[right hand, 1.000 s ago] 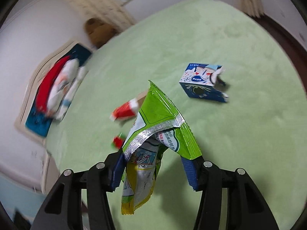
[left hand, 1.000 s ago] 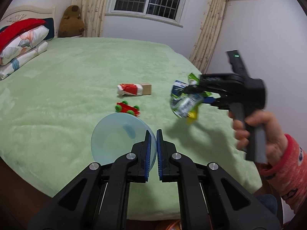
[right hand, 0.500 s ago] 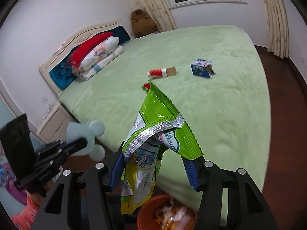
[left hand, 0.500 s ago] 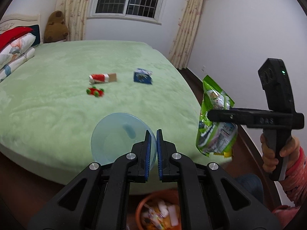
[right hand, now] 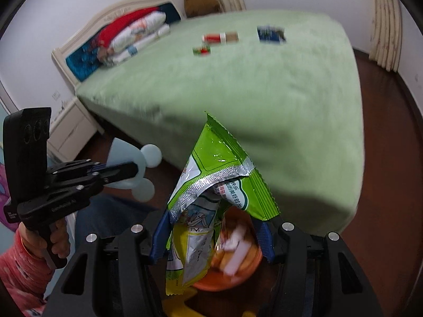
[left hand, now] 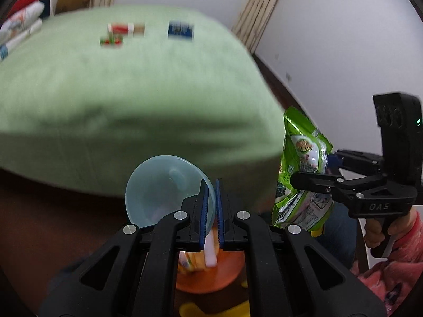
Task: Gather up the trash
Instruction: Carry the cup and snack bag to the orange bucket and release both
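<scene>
Above the round orange bin [right hand: 232, 269], right gripper [right hand: 211, 235] clamps a crinkled green snack wrapper [right hand: 222, 174], seemingly for dropping; left gripper [left hand: 210, 208] pinches a pale blue plastic lid [left hand: 164, 187]

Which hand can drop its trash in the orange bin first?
Probably the right. The right gripper holds the green wrapper above the orange bin. The left gripper holds a blue plate, likely no trash.
</scene>
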`<state>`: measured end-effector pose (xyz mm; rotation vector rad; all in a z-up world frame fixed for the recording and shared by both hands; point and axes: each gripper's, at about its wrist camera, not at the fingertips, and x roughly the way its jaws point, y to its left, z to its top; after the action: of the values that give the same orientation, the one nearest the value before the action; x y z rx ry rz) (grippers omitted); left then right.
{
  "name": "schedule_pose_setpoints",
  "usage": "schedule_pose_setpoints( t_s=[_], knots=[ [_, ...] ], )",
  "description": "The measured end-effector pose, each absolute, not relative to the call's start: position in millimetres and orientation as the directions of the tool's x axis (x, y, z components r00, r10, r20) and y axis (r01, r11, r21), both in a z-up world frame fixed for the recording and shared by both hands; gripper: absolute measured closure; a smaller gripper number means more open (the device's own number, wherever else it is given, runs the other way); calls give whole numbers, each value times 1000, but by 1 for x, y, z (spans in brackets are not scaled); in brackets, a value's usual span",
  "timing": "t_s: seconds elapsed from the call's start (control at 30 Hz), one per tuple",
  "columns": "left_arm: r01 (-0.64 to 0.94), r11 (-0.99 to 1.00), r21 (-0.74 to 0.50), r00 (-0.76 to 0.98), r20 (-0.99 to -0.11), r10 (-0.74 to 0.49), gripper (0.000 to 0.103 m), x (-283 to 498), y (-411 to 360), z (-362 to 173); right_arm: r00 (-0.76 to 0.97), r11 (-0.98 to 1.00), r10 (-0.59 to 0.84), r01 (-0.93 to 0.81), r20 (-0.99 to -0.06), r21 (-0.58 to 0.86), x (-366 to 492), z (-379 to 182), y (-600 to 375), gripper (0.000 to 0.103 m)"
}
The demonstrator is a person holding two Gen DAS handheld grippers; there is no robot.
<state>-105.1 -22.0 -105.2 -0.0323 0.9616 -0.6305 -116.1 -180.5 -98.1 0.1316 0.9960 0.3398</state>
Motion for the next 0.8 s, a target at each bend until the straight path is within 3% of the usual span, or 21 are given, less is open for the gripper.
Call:
schedule_pose_setpoints(
  t_s=[0.4,0.8],
  knots=[
    [422,851,-313,143,-904,-404,97,-121,-56,-234,309,958,285,-99,-907,268,-111,-203,-184,48],
    [325,899,-293,48,-945,-325,97,-99,-53,-290,202,959,279,-11,-939,283,-89,-264,-174,47]
  ],
)
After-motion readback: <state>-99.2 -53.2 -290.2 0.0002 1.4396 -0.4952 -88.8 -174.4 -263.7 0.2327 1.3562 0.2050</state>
